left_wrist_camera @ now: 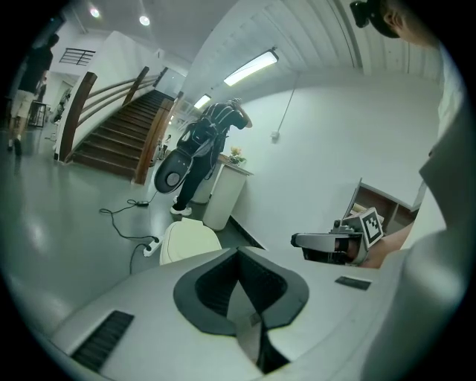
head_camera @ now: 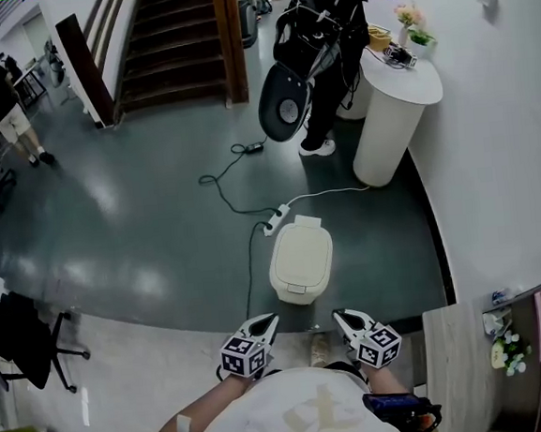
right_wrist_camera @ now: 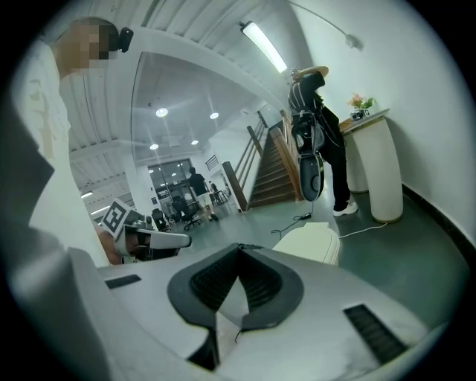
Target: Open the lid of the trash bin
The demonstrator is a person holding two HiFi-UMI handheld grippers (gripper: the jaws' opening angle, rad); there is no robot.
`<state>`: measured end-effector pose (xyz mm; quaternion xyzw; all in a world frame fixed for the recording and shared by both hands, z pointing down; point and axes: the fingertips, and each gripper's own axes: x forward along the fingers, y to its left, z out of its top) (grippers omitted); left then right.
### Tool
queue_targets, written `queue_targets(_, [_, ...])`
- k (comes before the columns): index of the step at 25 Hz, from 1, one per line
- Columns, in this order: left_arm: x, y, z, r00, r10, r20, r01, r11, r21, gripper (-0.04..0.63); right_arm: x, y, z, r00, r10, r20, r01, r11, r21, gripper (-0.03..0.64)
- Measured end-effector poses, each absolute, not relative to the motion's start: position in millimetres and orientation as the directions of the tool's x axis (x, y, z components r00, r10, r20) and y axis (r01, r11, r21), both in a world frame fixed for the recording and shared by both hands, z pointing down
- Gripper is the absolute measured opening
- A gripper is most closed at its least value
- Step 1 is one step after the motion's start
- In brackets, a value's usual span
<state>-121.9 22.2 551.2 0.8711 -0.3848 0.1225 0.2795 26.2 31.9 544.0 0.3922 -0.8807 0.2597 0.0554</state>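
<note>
On grey floor ahead of person: one cream trash bin [head_camera: 301, 259], lid down, inside hidden. It stands well apart from both grippers. Two grippers, held side by side close to person's body: left gripper [head_camera: 268, 321] with jaws pressed together, nothing between; right gripper [head_camera: 340, 316] likewise pressed together, nothing held. One white power strip [head_camera: 273, 221] lies just beyond bin, with cables trailing from it. One white round pedestal [head_camera: 390, 125] by wall carries one flower pot [head_camera: 411, 24]. One person [head_camera: 339, 26] stands beside it.
</note>
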Motion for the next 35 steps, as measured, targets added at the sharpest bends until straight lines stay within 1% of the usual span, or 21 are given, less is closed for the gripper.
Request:
queue_targets(7, [-90, -16, 558, 0.636, -0.623, 0.455, -0.772, -0.506, 0.386, 0.015, 62, -20, 551, -0.711, -0.634, 0.304, -0.696, 0.578, -0.426, 0.005])
queue_targets(23, [-38, -76, 582, 0.526, -0.674, 0.519, -0.849, -0.378, 0.369, 0.014, 98, -110, 570, -0.822, -0.489, 0.292, -0.569, 0.691, -0.446, 0.005])
queue_targets(30, [-40, -81, 594, 0.478, -0.685, 0.55, -0.875, -0.317, 0.365, 0.014, 98, -127, 576, -0.85, -0.446, 0.281, -0.527, 0.717, -0.457, 0.005])
queue_targets(35, [-46, -84, 603, 0.461, -0.689, 0.559, -0.88, -0.276, 0.386, 0.014, 92, -136, 587, -0.857, -0.419, 0.3, -0.515, 0.723, -0.461, 0.006])
